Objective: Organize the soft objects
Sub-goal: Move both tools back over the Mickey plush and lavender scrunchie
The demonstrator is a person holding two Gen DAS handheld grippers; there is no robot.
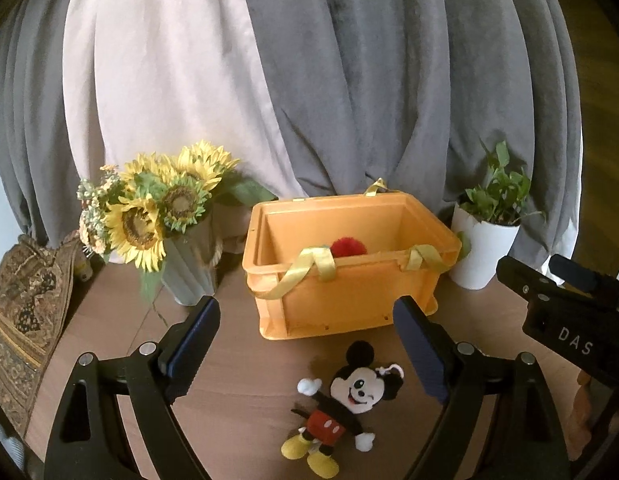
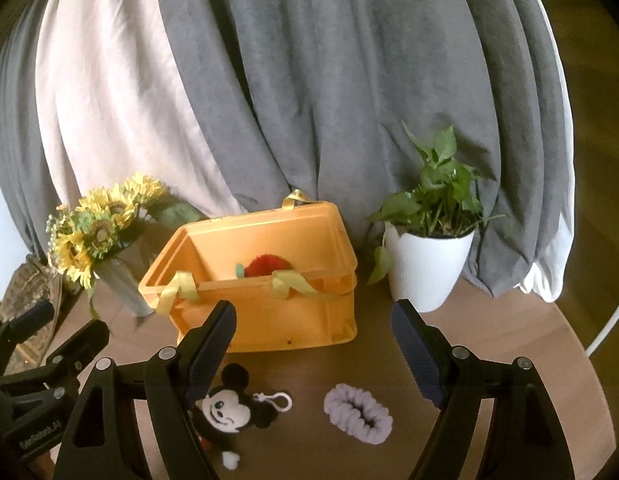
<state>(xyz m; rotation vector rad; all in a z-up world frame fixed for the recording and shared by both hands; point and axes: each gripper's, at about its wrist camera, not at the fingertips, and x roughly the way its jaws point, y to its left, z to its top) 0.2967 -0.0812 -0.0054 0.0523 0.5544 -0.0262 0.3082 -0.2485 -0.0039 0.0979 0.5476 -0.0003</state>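
**Orange crate half-filled; two soft items on the wooden table, both grippers spread and empty**

Black-framed, the left gripper is held low over the near part of the table, pointing toward the far side. Its blue-padded fingers stand wide apart with nothing between them. The mouse plush lies on its back on the table, just below and between the fingertips, apart from both pads.

The right gripper sits level with the left one and to its right, likewise pointing toward the far side, jaws spread and holding nothing. In the right wrist view the plush lies partly hidden behind the left finger; contact cannot be judged. A lilac scrunchie lies flat on the table between the two fingers, nearer the right one and clear of it.

The orange crate stands beyond the plush, open at the top, with yellow ribbon handles draped over its near rim. A red fuzzy object rests inside, mostly hidden by the near wall.

Edges and room: a sunflower vase stands just left of the crate, and a white potted plant just right of it. Grey and pale curtains close off the far side. A patterned cloth lies at the far left edge. Bare tabletop shows around the plush and scrunchie; the rounded table edge curves past on the right.
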